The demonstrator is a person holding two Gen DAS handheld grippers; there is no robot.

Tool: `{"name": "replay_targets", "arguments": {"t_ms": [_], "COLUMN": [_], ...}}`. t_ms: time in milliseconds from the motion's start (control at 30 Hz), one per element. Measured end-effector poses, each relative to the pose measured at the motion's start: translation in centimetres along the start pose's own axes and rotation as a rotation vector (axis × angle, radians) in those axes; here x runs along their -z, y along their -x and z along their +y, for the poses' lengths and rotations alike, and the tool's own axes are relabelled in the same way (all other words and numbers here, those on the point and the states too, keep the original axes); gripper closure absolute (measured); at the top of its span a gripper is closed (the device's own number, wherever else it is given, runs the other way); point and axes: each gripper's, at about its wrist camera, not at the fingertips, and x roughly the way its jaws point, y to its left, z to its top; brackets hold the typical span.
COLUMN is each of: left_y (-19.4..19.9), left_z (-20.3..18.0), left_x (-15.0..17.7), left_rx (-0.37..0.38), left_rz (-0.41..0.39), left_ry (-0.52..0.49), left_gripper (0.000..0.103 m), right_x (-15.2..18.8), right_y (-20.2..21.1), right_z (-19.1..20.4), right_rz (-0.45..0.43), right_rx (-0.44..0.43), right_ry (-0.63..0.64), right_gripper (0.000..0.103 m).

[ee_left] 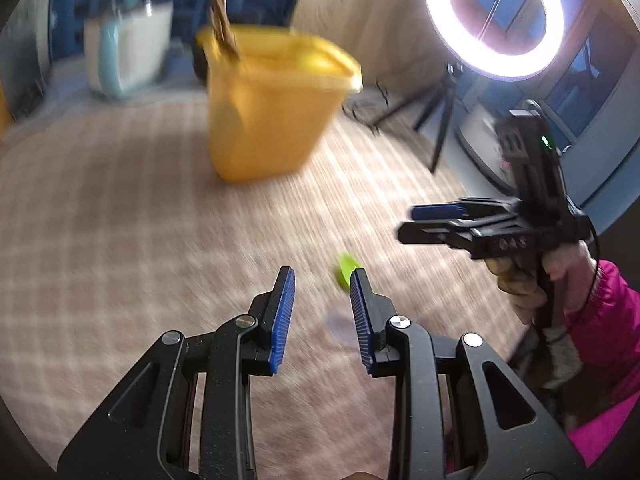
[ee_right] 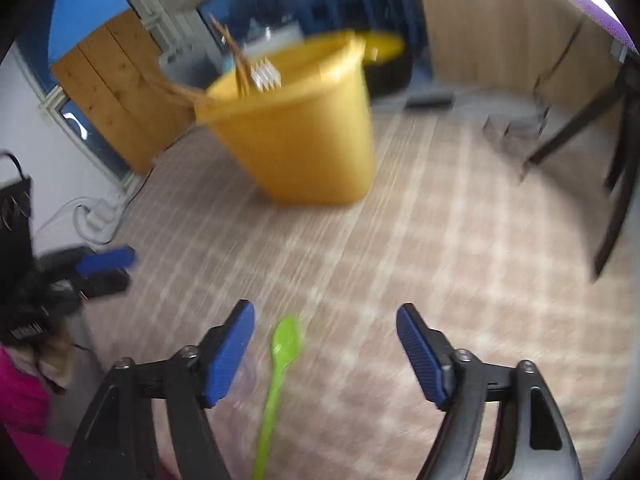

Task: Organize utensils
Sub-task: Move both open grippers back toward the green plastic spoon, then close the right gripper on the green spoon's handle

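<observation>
Green spoon (ee_right: 280,364) lies flat before upright yellow bin (ee_right: 296,128).

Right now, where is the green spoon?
The green spoon lies on the checked cloth, between the open right hand-held gripper's fingers, nearer its left finger.

Left gripper (ee_left: 322,280) open and empty, pointing forward; right gripper (ee_right: 325,318) wide open, fingers level, nothing gripped.
</observation>
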Motion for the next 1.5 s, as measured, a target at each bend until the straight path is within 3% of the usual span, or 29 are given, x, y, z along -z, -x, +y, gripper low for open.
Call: {"name": "replay_targets", "arguments": {"t_ms": [67,200,500,767,933,1000,1100,1300,1500], "left_y": [-1.1,-3.2,-4.6,-4.6,-4.9,-5.2,-5.7,-7.0,-8.4], "left_z": [0.1,0.1,-0.2,-0.1,0.1,0.0,-0.3,-0.5,-0.6], "left_x": [0.8,2.1,2.7,2.9,3.2,3.2,3.1,2.8,2.7], "left_rx": [0.023,0.048,0.028,0.021,0.025,0.029,0.026,0.023,0.045], "left_rz": [0.036,0.087,0.111,0.114,0.124,0.131,0.136,0.155,0.172], "left_ry": [0.033,0.062,0.030,0.008,0.010,0.000,-0.015,-0.023,-0.022], "left_gripper": [0.075,0.075,0.075,0.075,0.075,0.075,0.065,0.065,0.066], "right_x": [0.4,1.1,0.6,-0.5,-0.7,-0.8,-0.8,-0.2,0.4], "right_y": [-1.4,-3.7,-6.1,-7.9,-8.9,-9.1,-9.1,-8.2,-6.7], "right_z": [-0.3,-0.7,-0.1,3.1,5.3,5.5,5.3,3.7,2.3], "right_rz": [0.058,0.132,0.174,0.193,0.197,0.198,0.188,0.170,0.143], "right_rx": [-0.044,-0.091,-0.102,-0.002,0.108,0.111,0.091,0.037,0.047], "right_ry": [-0.022,-0.072,-0.102,-0.015,0.087,0.093,0.069,0.008,-0.008], "right_gripper": [0.053,0.064,0.073,0.073,0.089,0.100,0.103,0.103,0.103]}}
